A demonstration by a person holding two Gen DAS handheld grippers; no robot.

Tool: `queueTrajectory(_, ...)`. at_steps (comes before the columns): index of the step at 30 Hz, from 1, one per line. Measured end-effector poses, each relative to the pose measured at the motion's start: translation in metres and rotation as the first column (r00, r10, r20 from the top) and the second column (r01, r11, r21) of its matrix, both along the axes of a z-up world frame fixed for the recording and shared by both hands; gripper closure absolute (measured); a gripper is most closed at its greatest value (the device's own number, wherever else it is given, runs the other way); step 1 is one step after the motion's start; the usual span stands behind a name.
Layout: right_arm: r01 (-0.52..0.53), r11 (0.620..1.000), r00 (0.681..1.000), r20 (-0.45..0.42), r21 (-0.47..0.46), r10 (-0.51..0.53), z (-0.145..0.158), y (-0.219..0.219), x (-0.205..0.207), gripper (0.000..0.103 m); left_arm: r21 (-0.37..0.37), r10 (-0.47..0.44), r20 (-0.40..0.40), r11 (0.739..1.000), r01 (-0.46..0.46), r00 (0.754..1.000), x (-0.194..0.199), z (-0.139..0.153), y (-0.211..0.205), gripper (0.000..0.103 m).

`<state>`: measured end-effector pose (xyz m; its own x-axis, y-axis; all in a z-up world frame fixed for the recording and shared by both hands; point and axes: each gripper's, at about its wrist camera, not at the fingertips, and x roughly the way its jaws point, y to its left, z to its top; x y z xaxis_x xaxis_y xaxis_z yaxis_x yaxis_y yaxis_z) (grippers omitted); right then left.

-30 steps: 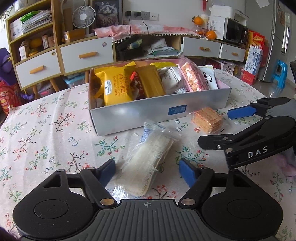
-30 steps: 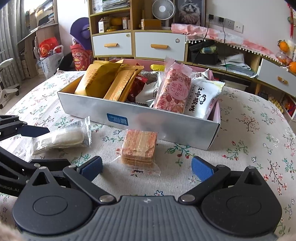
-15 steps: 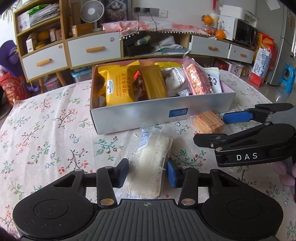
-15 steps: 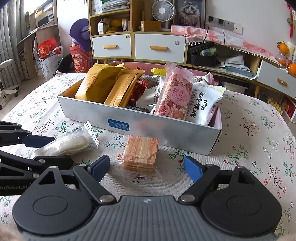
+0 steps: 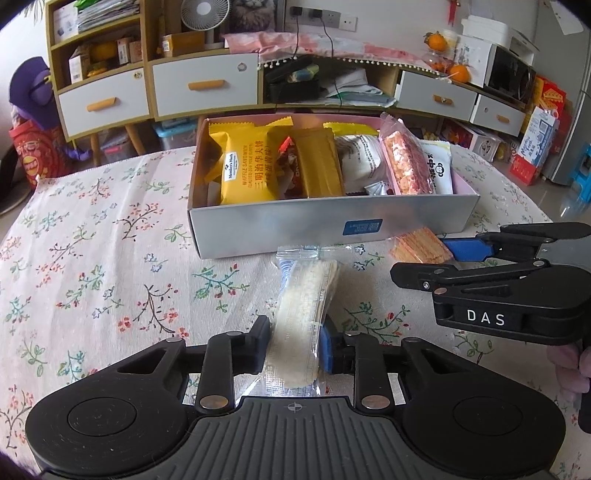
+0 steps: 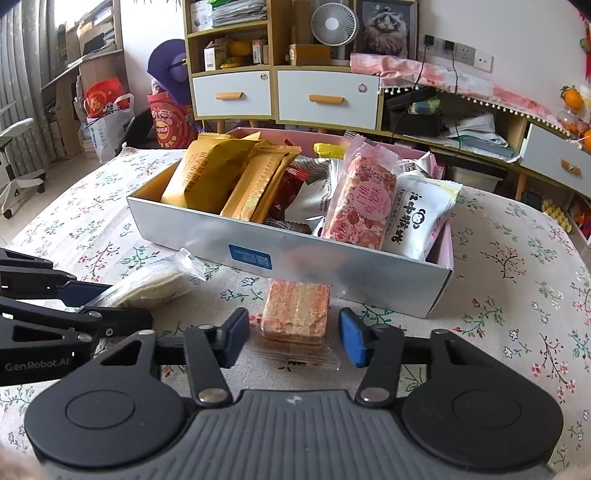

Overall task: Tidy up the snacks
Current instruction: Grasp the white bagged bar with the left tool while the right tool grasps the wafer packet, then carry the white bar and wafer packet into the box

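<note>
A pale cracker packet [image 5: 303, 295] in clear wrap lies on the tablecloth in front of the silver snack box [image 5: 332, 225]. My left gripper [image 5: 295, 347] is closing, and its pads press the packet's near end from both sides. An orange-pink wafer packet [image 6: 295, 310] lies close to the box wall [image 6: 332, 269]. My right gripper [image 6: 294, 340] straddles it with jaws closing; a gap still shows on each side of the wafers. The box holds yellow, gold, pink and white snack bags standing upright. In the left wrist view, the right gripper's fingers [image 5: 465, 249] sit beside the wafer packet [image 5: 419, 249].
The table wears a flowered cloth [image 5: 92, 258] with bare room to the left of the box. Behind the table stand wooden cabinets with white drawers [image 6: 328, 98], a small fan [image 6: 334, 22] and cluttered shelves. In the right wrist view, the left gripper's fingers [image 6: 85, 290] cross the left edge.
Both pairs of jaws have narrowed. The left ones went from wide apart to pressing the pale cracker packet. The right ones drew in around the wafer packet.
</note>
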<state>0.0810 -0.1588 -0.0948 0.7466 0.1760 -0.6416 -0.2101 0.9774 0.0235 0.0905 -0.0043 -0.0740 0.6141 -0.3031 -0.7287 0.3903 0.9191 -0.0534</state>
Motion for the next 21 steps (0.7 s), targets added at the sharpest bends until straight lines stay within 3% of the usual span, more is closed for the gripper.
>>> queueTrajectory(5,-0.004,1.0,1.0,-0.004,0.005,0.004,0.002,0.0,0.0,0.068,-0.011,0.015,-0.013,1.0,-0.015,1.0,0.0,0.001,-0.001,0.079)
queueTrajectory(21,-0.014,0.997,0.999,-0.044,0.071,0.017,0.011,0.001,-0.001,0.071,-0.045,0.05,-0.037,0.998,-0.052,0.998,0.0,0.009,0.003,0.085)
